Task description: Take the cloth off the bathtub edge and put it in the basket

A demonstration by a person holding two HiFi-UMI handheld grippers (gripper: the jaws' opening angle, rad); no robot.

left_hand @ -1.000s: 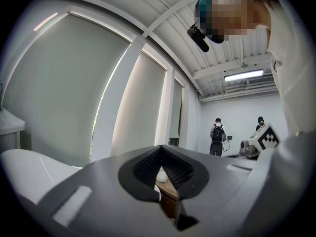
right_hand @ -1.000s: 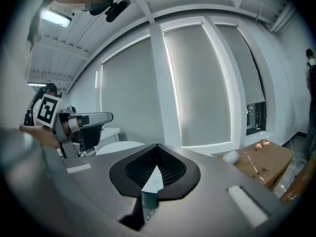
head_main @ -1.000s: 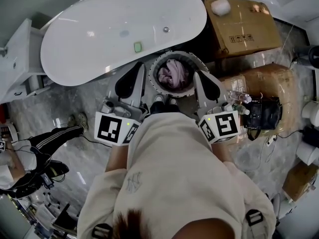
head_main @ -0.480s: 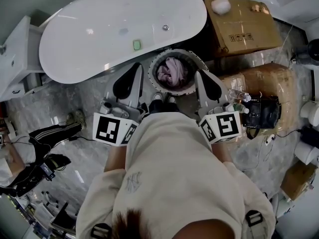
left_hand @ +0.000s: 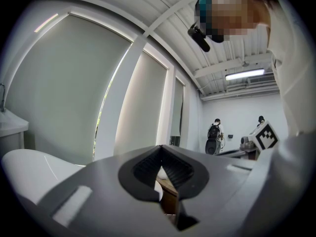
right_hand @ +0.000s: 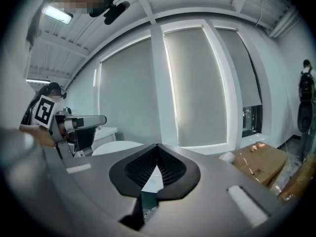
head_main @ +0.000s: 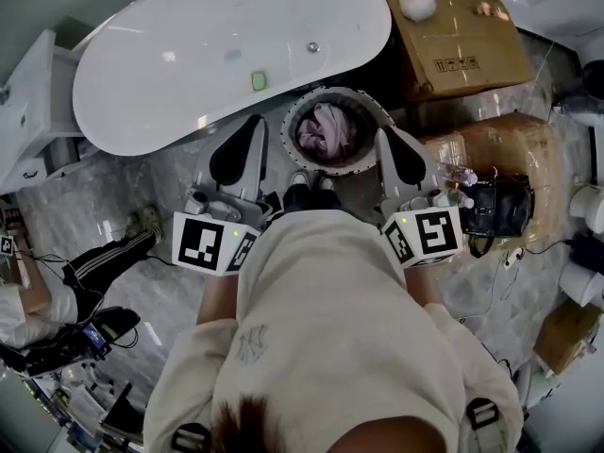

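One pink cloth (head_main: 326,132) sits in one basket (head_main: 332,93) by one bathtub (head_main: 179,59). The left gripper (head_main: 255,123) and right gripper (head_main: 383,134) are pinched together, empty.

The cloth (head_main: 326,132) is pale pink and crumpled. It lies bunched inside the basket (head_main: 289,128) and fills most of the dark interior. The basket is round with a light rim. It stands upright on the marbled floor (head_main: 142,176), just beside the near edge of the white oval bathtub (head_main: 189,64), toward the bathtub's right end.
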